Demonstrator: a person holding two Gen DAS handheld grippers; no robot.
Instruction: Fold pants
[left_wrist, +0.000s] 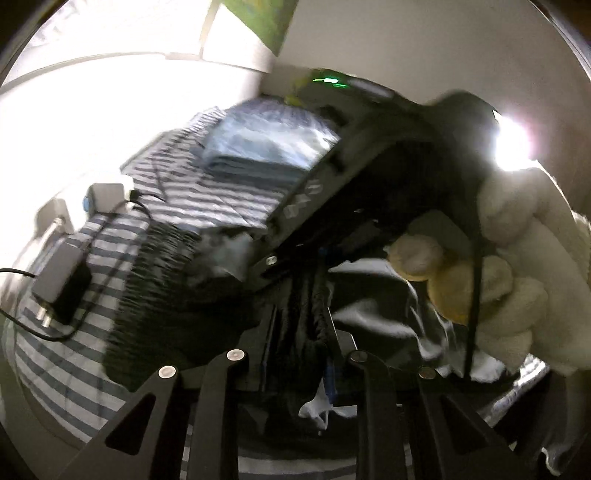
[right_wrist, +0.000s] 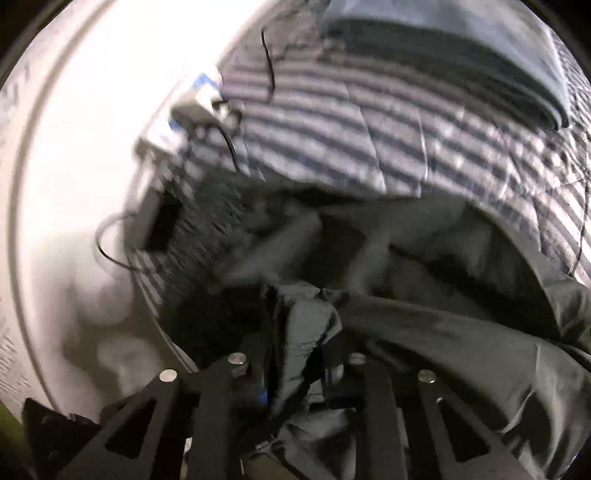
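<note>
Now I see both grippers pinching dark pants (right_wrist: 424, 332) (blurry, mid-move). Left gripper (left_wrist: 301, 332) clamped on cloth right at its tips, right gripper (right_wrist: 301, 354) clamped too. Pants run toward 12 o'clock over striped bed cover (right_wrist: 388, 129). Black box with cables (left_wrist: 61, 280) at 9 o'clock, folded blue stack (right_wrist: 461, 55) at 1 o'clock. I keep clear.

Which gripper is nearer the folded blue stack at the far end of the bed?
Hard to call. Both the left gripper and the right gripper have their jaws shut on the dark pants, well short of the folded blue stack; neither is clearly nearer.
</note>
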